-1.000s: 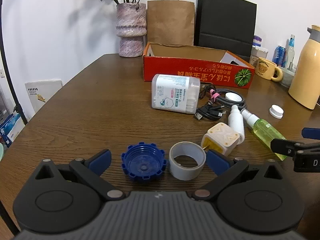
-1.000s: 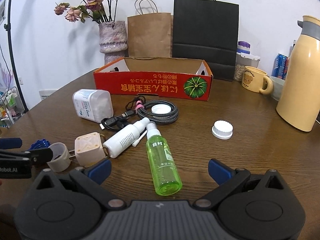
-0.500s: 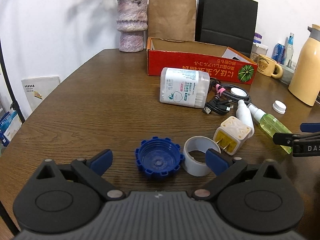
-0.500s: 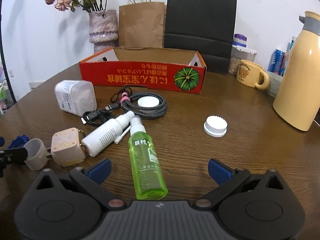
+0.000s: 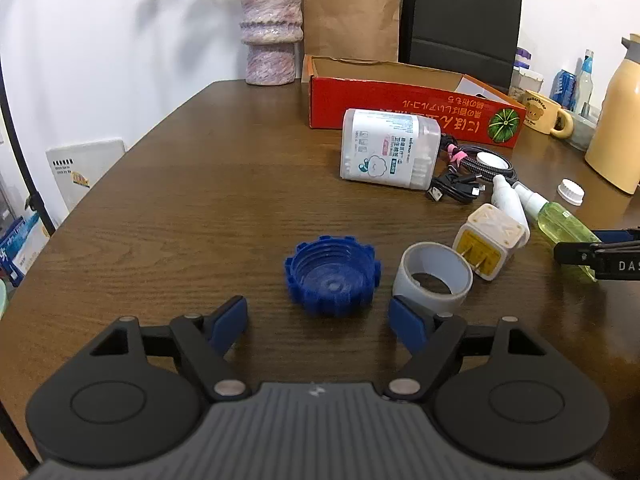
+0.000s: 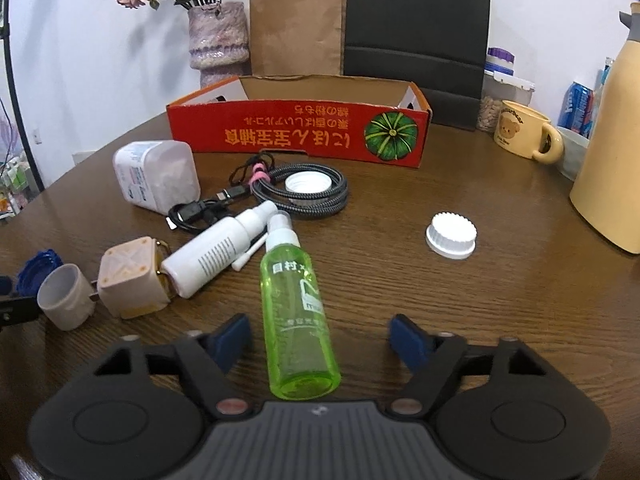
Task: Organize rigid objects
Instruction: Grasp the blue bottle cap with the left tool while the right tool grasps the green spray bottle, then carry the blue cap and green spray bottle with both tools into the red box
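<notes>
My left gripper (image 5: 318,322) is open and empty, just short of a blue ridged cap (image 5: 332,274) lying open side up. A grey tape roll (image 5: 432,278) and a cream plug adapter (image 5: 490,240) lie to its right. My right gripper (image 6: 320,336) is open, its fingers either side of the base of a green spray bottle (image 6: 298,312) lying on the table. A white spray bottle (image 6: 218,250), a white cap (image 6: 451,235), a cotton swab box (image 6: 158,176) and coiled cables (image 6: 298,194) lie around. The red cardboard box (image 6: 300,128) stands open behind.
A cream thermos (image 6: 616,152), a yellow mug (image 6: 524,132), cans and a jar stand at the right. A vase (image 6: 218,40), a brown bag (image 6: 296,28) and a black bag (image 6: 416,32) line the wall. The table's left edge (image 5: 120,156) curves away.
Both grippers have moved forward. The blue cap now sits centred ahead of the left fingers, and the green bottle's base now lies between the right fingers.
</notes>
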A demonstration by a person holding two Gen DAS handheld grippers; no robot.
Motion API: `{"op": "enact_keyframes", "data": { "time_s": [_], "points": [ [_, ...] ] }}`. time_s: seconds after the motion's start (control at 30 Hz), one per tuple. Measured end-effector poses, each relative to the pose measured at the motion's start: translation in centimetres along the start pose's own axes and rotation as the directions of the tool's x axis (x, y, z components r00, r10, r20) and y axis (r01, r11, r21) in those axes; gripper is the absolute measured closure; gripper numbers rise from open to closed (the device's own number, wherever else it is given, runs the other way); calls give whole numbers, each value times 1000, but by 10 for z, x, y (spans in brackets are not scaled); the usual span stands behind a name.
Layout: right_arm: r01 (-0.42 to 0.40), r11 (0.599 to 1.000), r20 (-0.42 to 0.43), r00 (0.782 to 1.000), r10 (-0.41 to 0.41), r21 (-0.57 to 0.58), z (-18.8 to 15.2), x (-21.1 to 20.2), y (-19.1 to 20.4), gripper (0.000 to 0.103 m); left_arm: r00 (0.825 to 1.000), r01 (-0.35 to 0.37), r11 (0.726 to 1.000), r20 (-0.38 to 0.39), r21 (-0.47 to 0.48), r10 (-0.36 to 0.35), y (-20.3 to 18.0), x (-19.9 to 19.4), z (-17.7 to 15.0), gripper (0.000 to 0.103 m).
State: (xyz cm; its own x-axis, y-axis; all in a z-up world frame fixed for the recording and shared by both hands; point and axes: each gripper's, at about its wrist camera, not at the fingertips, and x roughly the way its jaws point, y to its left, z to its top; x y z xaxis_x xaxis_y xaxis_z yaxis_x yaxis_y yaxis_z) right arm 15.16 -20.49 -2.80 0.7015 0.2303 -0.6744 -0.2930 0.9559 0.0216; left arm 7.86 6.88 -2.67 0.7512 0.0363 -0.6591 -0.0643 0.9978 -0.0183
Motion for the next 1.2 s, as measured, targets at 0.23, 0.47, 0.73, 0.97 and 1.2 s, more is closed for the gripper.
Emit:
{"op": "enact_keyframes", "data": {
  "time_s": [0.23,0.47,0.73,0.97,1.2],
  "points": [
    [-50,999,15,999,50,-6,4,0,2,72,1000,2,1000,14,-5,-2,0,10,10,48],
    [-81,997,18,997,81,10,9,4,3,73,1000,9,1000,27,-23,-9,5,10,16,48],
    [-80,996,61,995,77,40,20,7,1,73,997,-12,1000,79,-29,15,7,6,37,48],
    [-85,994,102,992,78,69,24,4,-4,73,993,-4,1000,121,-14,6,0,4,55,48],
    [-84,993,143,987,72,80,32,-1,-8,73,989,7,1000,145,2,-7,-8,7,72,48]
  ]
}}
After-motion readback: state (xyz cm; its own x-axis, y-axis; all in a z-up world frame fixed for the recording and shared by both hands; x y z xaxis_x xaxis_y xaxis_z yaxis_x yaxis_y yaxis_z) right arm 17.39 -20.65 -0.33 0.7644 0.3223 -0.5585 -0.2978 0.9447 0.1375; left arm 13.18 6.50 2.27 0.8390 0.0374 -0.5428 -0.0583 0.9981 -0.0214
